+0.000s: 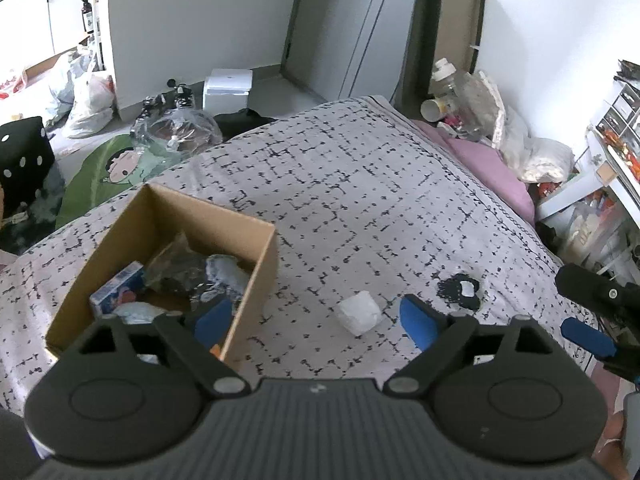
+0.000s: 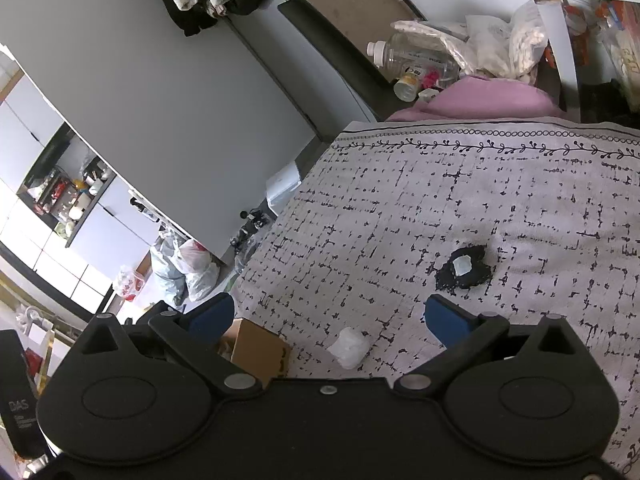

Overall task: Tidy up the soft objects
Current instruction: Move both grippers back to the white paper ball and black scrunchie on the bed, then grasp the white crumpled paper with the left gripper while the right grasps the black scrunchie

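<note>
A cardboard box sits on the patterned bed cover, holding several soft items, among them a blue-and-white pack and crumpled plastic. A small white soft lump lies on the cover right of the box; it also shows in the right wrist view. A black soft item with a pale tag lies further right, also in the right wrist view. My left gripper is open and empty, its left finger over the box. My right gripper is open and empty above the white lump, and it shows at the right edge of the left wrist view.
The bed cover spreads wide beyond the items. A pink pillow and bottles and bags lie at the bed's far end. Bags, a white box and a green cushion are on the floor at left.
</note>
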The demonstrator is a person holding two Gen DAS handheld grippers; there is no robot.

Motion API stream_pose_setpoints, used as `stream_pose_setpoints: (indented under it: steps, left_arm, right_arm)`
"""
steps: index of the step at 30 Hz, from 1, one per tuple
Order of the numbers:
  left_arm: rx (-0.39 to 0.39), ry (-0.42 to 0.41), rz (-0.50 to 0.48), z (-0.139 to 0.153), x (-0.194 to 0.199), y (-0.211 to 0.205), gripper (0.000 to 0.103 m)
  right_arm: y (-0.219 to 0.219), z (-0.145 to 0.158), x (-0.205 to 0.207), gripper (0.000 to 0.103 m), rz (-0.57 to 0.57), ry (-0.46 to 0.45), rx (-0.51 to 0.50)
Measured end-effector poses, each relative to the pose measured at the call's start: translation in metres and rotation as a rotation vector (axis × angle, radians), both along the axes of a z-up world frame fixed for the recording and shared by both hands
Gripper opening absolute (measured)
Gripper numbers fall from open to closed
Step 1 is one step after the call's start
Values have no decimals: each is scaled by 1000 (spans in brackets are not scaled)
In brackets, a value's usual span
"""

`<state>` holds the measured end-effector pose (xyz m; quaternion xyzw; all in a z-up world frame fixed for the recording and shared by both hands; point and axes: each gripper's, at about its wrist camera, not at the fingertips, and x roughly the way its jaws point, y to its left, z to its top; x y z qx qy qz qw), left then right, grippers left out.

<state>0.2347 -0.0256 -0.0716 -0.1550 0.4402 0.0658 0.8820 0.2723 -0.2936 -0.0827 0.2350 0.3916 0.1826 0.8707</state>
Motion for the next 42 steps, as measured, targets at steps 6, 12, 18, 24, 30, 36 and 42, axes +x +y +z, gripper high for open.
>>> stream_pose_setpoints:
  steps: [6, 12, 18, 24, 30, 36, 42]
  left_arm:
    - [24, 3, -9, -2, 9, -16, 94]
    - [5, 7, -10, -7, 18, -24, 94]
    - [-20, 19, -19, -18, 30, -30, 94]
    - [-60, 39, -10, -33, 40, -29, 94]
    - [-94, 62, -9, -52, 52, -33, 94]
    - [-116, 100, -20, -76, 67, -39, 91]
    - [-132, 121, -13, -98, 80, -42, 90]
  right_arm:
    - [-12, -3, 3, 103, -17, 13, 25]
    - [-26, -15, 13, 103, -55, 55, 75]
    - [-45, -30, 21, 103, -120, 110, 157]
    - [-60, -37, 27, 103, -182, 131, 181]
    - [-60, -51, 36, 103, -222, 163, 154]
    - [-51, -61, 46, 102, -217, 166, 74]
    - [-41, -73, 57, 101, -228, 166, -12]
